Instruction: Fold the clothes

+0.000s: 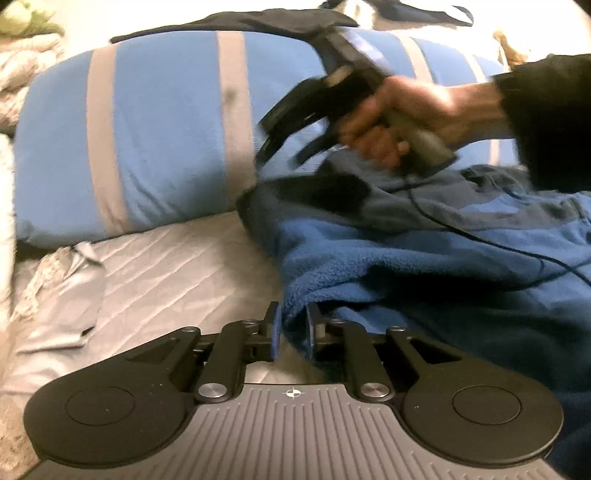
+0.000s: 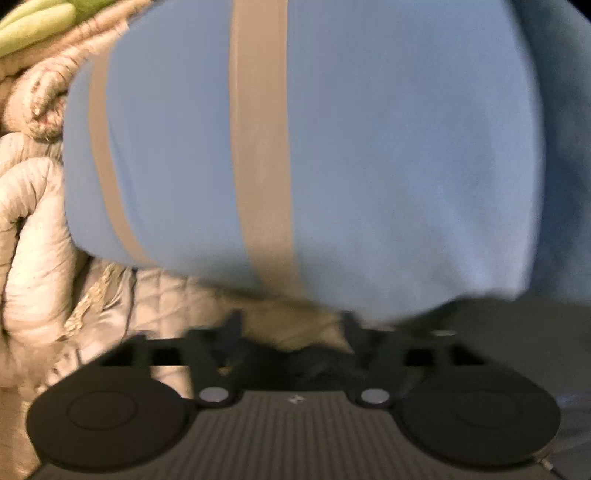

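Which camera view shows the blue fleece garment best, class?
The left wrist view: the blue fleece garment lies rumpled across the bed, its edge between the left hand-held gripper fingers. The right wrist view shows mostly the striped pillow; no fleece is identifiable.

A light-blue pillow (image 1: 155,140) with grey stripes lies well ahead of the tool, on a quilted grey bedspread (image 1: 177,266) directly beneath it. Off to the left sits a bunched beige comforter (image 2: 33,229) — above it something green (image 2: 40,18), perhaps a plush toy.
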`<state>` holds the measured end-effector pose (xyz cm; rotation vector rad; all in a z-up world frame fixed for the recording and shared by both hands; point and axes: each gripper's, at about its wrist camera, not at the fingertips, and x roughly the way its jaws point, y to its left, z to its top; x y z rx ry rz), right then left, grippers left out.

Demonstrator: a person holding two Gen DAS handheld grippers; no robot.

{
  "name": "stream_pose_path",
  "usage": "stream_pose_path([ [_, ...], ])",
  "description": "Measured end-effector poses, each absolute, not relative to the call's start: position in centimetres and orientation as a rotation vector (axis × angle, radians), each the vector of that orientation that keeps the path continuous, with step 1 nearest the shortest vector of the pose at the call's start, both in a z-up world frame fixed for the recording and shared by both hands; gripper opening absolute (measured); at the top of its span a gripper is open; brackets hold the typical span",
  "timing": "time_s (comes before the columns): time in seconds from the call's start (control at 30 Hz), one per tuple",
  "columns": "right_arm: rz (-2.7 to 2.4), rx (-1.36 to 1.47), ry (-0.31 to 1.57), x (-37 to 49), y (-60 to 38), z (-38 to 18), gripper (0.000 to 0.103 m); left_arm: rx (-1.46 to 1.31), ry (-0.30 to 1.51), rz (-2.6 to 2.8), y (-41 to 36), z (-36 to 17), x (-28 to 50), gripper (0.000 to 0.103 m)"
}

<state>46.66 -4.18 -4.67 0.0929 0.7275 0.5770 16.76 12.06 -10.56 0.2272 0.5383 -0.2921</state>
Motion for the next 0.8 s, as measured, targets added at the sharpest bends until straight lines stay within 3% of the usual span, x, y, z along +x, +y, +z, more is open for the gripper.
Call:
stream_pose_path([
  [0.07,0.575,0.077,0.703,45.7,-6.1,-2.9,0.083,0.219,0.538,-0.285,12.5,-9.9,16.4,0.022],
  [0.2,0.552,0.052,0.638,43.3,-10.1,0.0,0.090,0.096,0.517,-0.320,12.7,-8.4,17.0,0.066],
  [0.23,0.547,0.067,0.633,42.8,-11.1,0.5,0.091,0.047,0.523,-0.316,12.4,-8.2,17.7,0.071],
  [0.33,0.524,0.087,0.626,40.9,-13.8,1.7,0.092,0.003,0.576,-0.330,10.7,-8.7,20.2,0.071],
  [0.47,0.477,-0.008,0.606,38.1,-17.7,3.2,0.100,0.227,0.741,-0.264,8.0,-11.4,22.4,0.073],
  [0.53,0.465,-0.033,0.601,36.8,-20.3,4.0,0.103,0.210,0.749,-0.250,8.1,-11.3,22.3,0.073],
  [0.8,0.334,-0.123,0.537,32.3,-31.2,7.6,0.103,0.259,0.597,-0.170,8.5,-0.3,20.7,0.073],
])
